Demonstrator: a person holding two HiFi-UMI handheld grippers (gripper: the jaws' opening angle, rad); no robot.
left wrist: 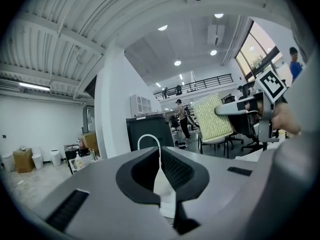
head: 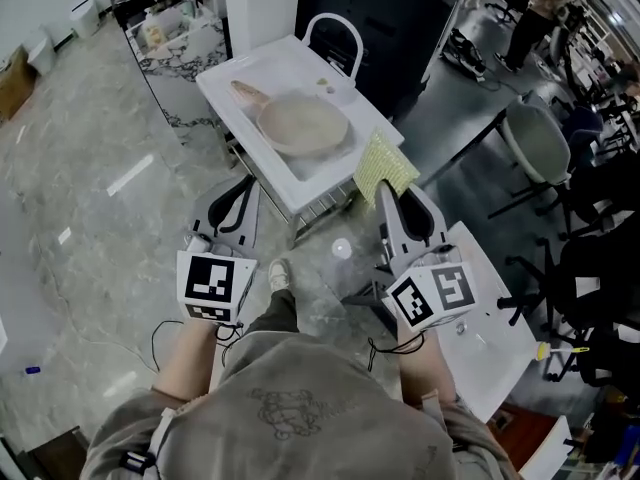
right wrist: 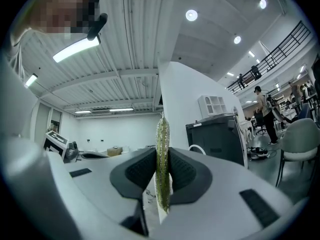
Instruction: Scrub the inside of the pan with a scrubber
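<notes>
A beige pan (head: 302, 126) lies in the white sink (head: 245, 71), its handle pointing back left. My right gripper (head: 386, 192) is shut on a yellow-green scrubber (head: 385, 167) held up just off the sink's right front corner. In the right gripper view the scrubber (right wrist: 161, 154) stands edge-on, clamped between the pads of the right gripper (right wrist: 162, 156). My left gripper (head: 242, 184) hovers below the sink's front edge, shut with nothing in it. In the left gripper view the left gripper (left wrist: 160, 155) points over the sink, with the scrubber (left wrist: 212, 116) at the right.
A white arched faucet (head: 335, 36) stands at the sink's back, before a dark cabinet (head: 400, 18). A marble counter (head: 175, 53) is at the back left. Office chairs (head: 535, 143) and a white table (head: 500, 328) fill the right. People stand far off.
</notes>
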